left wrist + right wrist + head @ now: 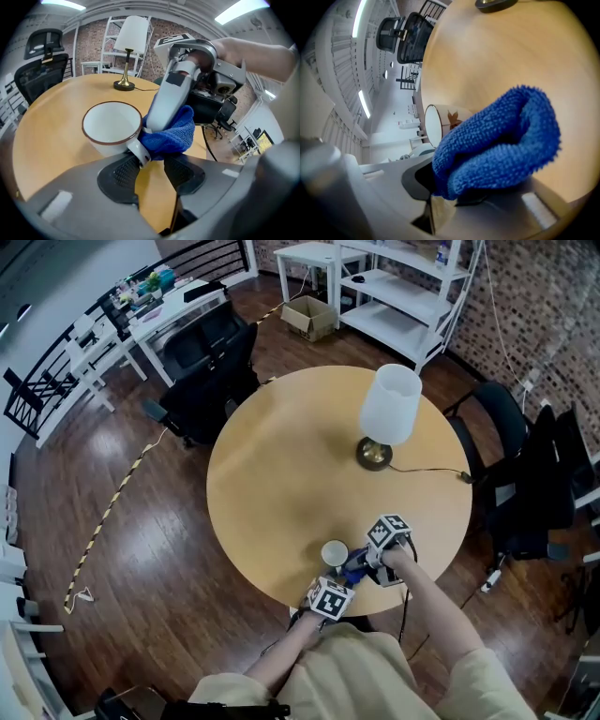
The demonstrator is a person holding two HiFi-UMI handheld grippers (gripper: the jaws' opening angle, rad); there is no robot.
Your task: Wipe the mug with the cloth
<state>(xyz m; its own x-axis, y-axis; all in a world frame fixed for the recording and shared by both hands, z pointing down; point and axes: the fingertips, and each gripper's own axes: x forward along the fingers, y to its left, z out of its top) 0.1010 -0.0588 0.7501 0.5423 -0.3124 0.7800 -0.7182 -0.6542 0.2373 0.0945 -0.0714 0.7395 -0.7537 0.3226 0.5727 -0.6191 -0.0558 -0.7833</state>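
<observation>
The head view looks steeply down on the table [281,474] from its 6 o'clock edge. Both gripper views ride close in (left one facing about 1 o'clock), sharing the mug [112,124] and cloth [497,140].

No legible text, no brand, no numbers — nothing readable anywhere

Open surface [281,474] left of the lamp [389,409] and between lamp and mug [334,553]; cord [431,470] trailing right of the lamp.
</observation>
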